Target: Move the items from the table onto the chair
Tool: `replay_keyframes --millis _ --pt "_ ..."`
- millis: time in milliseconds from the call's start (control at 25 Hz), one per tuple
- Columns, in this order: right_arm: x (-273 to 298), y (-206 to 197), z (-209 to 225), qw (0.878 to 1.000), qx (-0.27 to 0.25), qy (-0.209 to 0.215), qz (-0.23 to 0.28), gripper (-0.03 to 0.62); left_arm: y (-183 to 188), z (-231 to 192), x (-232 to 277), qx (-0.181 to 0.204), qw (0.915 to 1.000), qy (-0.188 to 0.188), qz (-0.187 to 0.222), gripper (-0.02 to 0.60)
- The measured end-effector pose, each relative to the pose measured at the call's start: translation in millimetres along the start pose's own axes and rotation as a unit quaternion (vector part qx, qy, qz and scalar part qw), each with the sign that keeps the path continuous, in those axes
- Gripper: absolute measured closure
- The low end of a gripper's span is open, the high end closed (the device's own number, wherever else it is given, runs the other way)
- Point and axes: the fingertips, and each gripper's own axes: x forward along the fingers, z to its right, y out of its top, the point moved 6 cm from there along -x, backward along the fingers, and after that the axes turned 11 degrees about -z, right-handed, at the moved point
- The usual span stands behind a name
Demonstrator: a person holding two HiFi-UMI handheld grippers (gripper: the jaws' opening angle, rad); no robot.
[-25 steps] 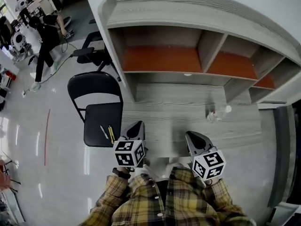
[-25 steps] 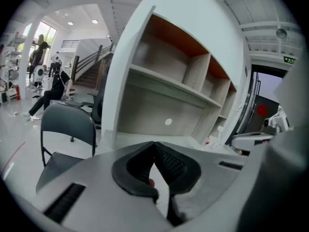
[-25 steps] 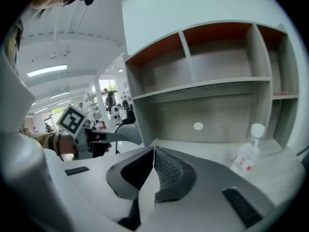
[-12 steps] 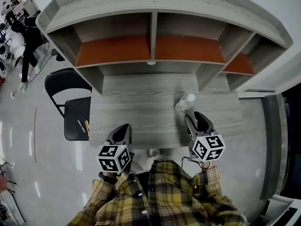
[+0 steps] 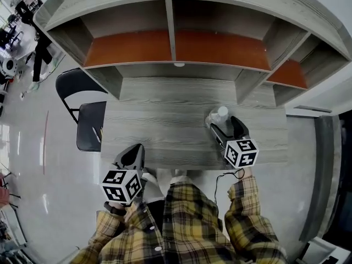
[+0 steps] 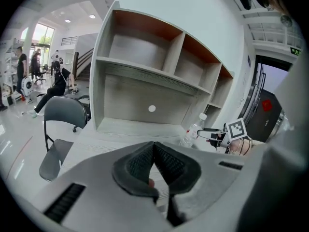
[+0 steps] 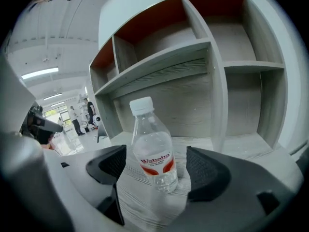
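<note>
Right tongs (image 5: pixel 225 126) have just been swinging open and now stand wide, released, with the clear water bottle (image 7: pixel 153 153) upright between the pads, a gap on both sides and nothing pressing on it. The bottle sits on the counter (image 5: pixel 165 125) towards its right side, white cap on, red label facing the right gripper view, just in front of the shelf unit (image 5: pixel 176 48). Left tongs (image 6: pixel 155 163) are clenched tight on nothing, at the counter's near left corner. The black chair (image 5: pixel 88 125) waits off the counter's left end, well apart from the bottle.
</note>
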Motion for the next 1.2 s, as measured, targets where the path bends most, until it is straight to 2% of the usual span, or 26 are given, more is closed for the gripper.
replay_keyframes --millis 240,440,880,1200 --pt "27 -1 8 0.999 -0.039 0.032 -0.016 0.217 -6 -1 0 -0.007 0.9997 0.019 -0.014 0.577" --pt "43 2 8 0.998 -0.037 0.051 -0.014 0.218 -9 -2 5 -0.021 0.9992 0.028 -0.018 0.577" --pt "47 4 0 0.999 -0.043 0.014 -0.011 0.255 -8 -3 9 -0.036 0.9988 0.032 -0.013 0.577" --pt "41 9 -21 0.997 -0.058 0.027 -0.032 0.263 -6 -12 1 -0.063 0.9976 0.026 0.012 0.577"
